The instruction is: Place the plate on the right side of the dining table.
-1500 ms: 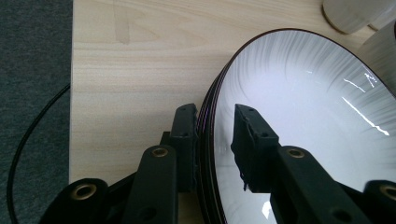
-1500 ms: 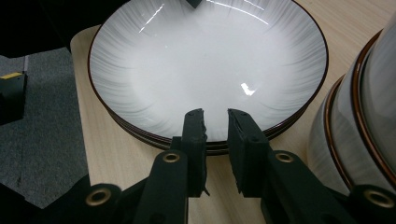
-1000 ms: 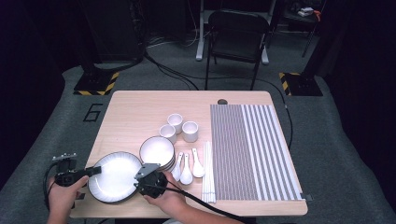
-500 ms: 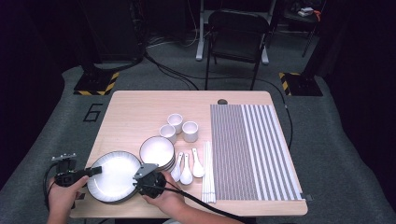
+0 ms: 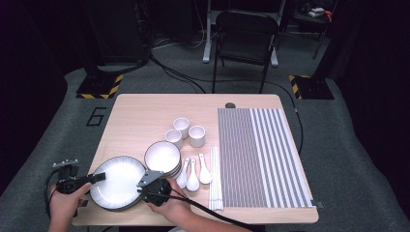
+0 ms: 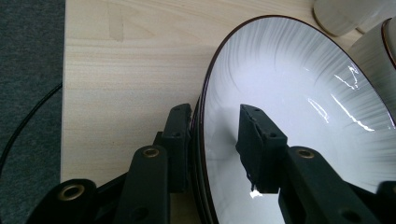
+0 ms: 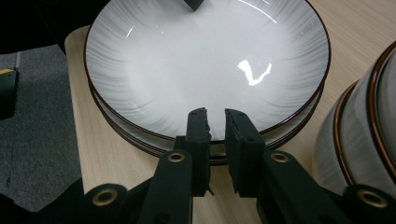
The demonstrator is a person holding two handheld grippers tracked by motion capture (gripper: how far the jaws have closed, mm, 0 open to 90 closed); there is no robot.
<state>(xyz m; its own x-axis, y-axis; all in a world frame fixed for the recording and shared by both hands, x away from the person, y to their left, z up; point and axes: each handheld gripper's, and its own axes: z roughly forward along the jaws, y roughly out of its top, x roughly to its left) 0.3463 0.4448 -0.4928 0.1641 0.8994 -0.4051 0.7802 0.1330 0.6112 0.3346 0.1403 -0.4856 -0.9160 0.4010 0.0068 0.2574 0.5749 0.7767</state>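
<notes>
While the person's hands sit at the near edge of the table (image 5: 145, 116), the high view shows a stack of plates (image 5: 118, 181) at the near left corner. The left gripper (image 5: 96, 178) is at its left rim and the right gripper (image 5: 143, 186) at its right rim. Bowls (image 5: 163, 157) stand just beside the plates, with cups (image 5: 189, 133), spoons (image 5: 192, 174) and a striped mat (image 5: 261, 154) further right.

In the left gripper view, the left gripper (image 6: 217, 140) has its jaws apart around the plate (image 6: 299, 93) rim, one jaw outside, one inside. They have just been opening, and I see a gap at the inner jaw.

In the right gripper view, the right gripper (image 7: 215, 122) has its jaws almost together, pinching the near rim of the top plate (image 7: 205, 60). A bowl (image 7: 359, 140) is near on the right.
</notes>
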